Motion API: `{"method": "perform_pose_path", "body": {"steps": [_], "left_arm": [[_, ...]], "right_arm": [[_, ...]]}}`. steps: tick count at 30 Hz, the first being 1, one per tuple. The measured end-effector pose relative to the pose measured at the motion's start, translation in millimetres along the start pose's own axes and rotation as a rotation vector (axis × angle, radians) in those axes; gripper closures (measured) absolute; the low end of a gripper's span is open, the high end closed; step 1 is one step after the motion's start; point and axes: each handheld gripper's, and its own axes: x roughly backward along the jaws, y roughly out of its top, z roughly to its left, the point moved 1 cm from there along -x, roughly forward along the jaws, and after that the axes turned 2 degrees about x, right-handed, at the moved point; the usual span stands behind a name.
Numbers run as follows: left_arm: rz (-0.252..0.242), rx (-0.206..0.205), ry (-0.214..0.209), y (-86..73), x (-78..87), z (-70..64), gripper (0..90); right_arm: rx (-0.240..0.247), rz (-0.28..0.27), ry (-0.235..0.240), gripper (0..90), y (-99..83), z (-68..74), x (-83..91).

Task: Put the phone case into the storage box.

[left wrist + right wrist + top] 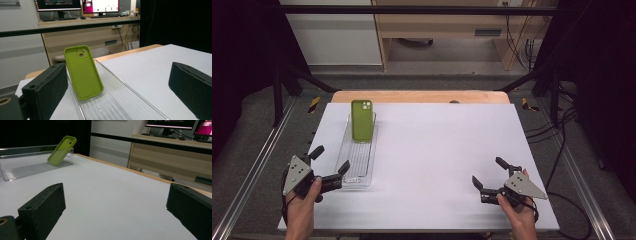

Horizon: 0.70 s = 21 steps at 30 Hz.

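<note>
Clear tray [357, 165] is the landmark, long and narrow, lying on the white desk [437, 150] toward its left half, long axis running away from the person. Green phone case [361, 119] sits in the tray's far end, tilted: lower edge on the ribbed tray floor, upper part leaning back over the far wall, camera cutout at the top. In the left gripper view the case [83, 72] shows its hollow inner side, propped up inside the tray [130, 100].

Left gripper [330, 165] is held just left of the tray's near end, one finger tip close beside the tray's near-left wall, can't tell if touching. Fingers [47, 87] spread wide, nothing between them; they frame the tray's near end.

Right gripper [489, 172] is well apart from the tray, off to its right near the desk's near-right corner, held low over bare desk. Fingers [43, 207] wide apart, holding nothing. From its own view the tray [27, 167] and case [61, 151] sit far off at upper left.
</note>
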Motion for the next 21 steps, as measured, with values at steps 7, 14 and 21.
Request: {"method": "perform_pose_path", "body": {"steps": [7, 14, 21], "left_arm": [[-0.002, 0.018, -0.016, -6.4, -2.0, -2.8, 2.1], [0.0, 0.021, -0.035, -12.5, -1.6, -4.1, 2.1], [-0.007, 0.011, -0.042, -19.8, -1.8, -3.9, 2.2]], "right_arm": [[-0.001, 0.0, 0.001, 2.3, -0.1, -0.1, -0.2], [0.001, 0.003, 0.001, 2.3, -0.3, 0.1, -0.6], [0.0, 0.003, -0.001, 2.3, -0.7, -0.1, -1.4]]}}
